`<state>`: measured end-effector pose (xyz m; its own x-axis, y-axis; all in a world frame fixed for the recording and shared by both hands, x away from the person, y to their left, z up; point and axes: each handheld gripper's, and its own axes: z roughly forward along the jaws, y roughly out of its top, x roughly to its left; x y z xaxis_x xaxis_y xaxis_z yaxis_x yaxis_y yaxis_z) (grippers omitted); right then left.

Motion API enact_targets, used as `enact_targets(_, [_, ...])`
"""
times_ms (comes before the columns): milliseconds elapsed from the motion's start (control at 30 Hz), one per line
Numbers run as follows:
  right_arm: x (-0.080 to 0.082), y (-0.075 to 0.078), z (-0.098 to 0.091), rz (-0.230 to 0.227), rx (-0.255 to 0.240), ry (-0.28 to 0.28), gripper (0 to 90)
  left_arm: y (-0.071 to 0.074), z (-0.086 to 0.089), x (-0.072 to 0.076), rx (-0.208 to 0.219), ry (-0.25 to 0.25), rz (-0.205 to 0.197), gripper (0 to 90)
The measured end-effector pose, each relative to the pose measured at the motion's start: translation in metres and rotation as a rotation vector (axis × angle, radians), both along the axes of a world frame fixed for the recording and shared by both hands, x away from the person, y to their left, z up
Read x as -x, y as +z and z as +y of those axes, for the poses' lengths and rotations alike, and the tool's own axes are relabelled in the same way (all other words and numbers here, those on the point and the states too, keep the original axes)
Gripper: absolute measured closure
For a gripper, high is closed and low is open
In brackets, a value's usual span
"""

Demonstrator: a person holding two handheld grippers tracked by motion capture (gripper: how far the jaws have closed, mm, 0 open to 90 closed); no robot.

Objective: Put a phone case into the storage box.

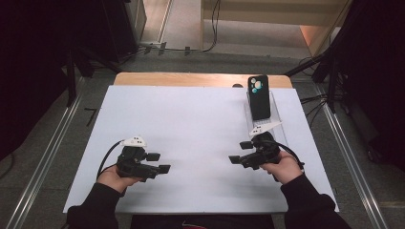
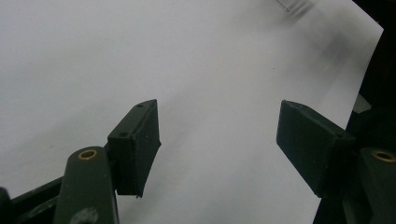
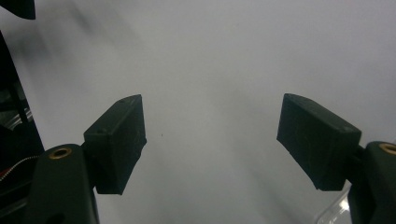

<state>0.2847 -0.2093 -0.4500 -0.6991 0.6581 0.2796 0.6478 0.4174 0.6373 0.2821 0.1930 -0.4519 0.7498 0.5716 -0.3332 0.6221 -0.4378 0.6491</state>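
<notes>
A phone in a black case (image 1: 259, 97) leans upright, camera side facing me, in a clear plastic stand (image 1: 277, 114) at the back right of the white tabletop (image 1: 191, 119). My right gripper (image 1: 240, 152) is held just in front of that stand, pointing left, its jaws open with nothing between them. In the right gripper view the gripper (image 3: 212, 135) faces bare white surface, and a corner of the clear stand (image 3: 334, 212) shows at the bottom right. My left gripper (image 1: 158, 162) rests at the front left, pointing right. Its jaws are open and empty in the left gripper view (image 2: 219, 135).
Both forearms in black sleeves come in over the table's front edge. A strip of wooden table (image 1: 191, 79) shows behind the white sheet. Metal rails (image 1: 353, 157) run along the floor on both sides, and cables lie beyond the back edge.
</notes>
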Motion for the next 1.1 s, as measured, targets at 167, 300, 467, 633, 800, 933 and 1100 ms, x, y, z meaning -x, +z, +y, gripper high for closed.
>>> enact_targets(167, [0.008,-0.005,-0.007,0.004,-0.002,0.006,21.5,-0.001,0.001,0.002,0.0,0.0,0.002,30.3])
enact_targets(300, [0.015,-0.008,-0.012,0.01,-0.001,0.005,21.5,-0.002,0.001,0.004,-0.007,-0.007,0.007,30.3])
enact_targets(467, [0.021,-0.011,-0.018,0.02,0.006,0.001,21.5,-0.003,0.002,0.006,-0.009,-0.01,0.006,30.3])
enact_targets(633, [0.027,-0.014,-0.025,0.031,0.009,-0.01,21.5,-0.004,0.004,0.008,-0.008,-0.006,0.005,30.3])
enact_targets(800, [0.03,-0.017,-0.03,0.034,0.014,-0.019,21.5,-0.005,0.005,0.008,-0.01,-0.006,0.007,30.3])
enact_targets(933, [0.032,-0.019,-0.034,0.036,0.024,-0.023,21.5,-0.006,0.007,0.009,-0.015,-0.004,0.009,30.3])
enact_targets(1100, [0.034,-0.021,-0.037,0.038,0.027,-0.025,21.5,-0.007,0.009,0.01,-0.014,0.003,0.011,30.3])
